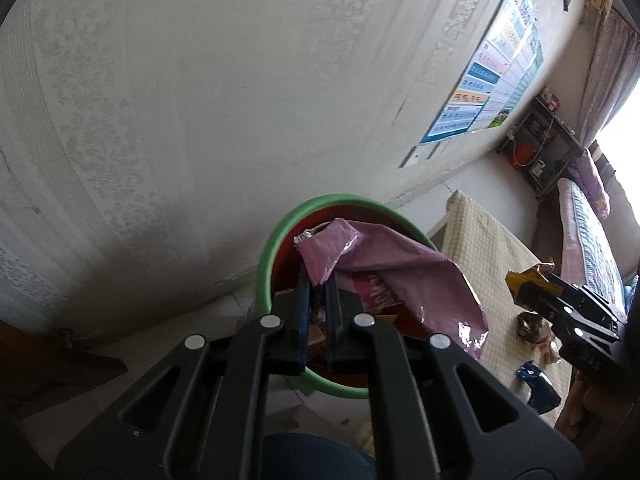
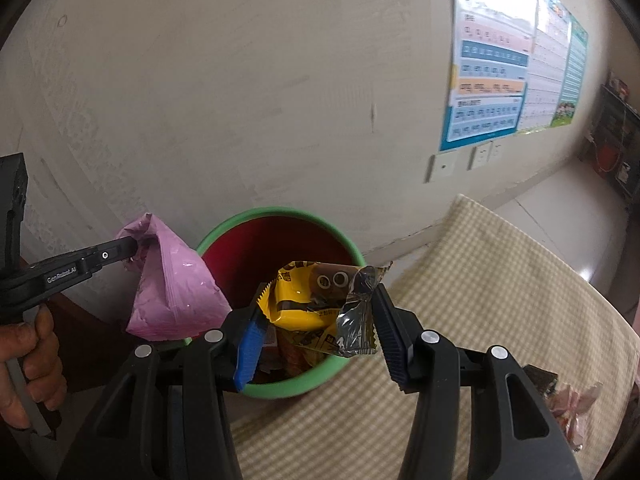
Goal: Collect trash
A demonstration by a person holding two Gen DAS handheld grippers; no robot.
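Beside left gripper [image 2: 134,246], a hand [image 2: 32,364].

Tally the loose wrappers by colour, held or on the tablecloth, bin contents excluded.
Pink: 1, pink wrapper in the left claw
Yellow: 1, yellow wrapper in the right claw
Blue: 1, blue wrapper on the tablecloth
Brown: 1, brown wrapper on the tablecloth
Total: 4
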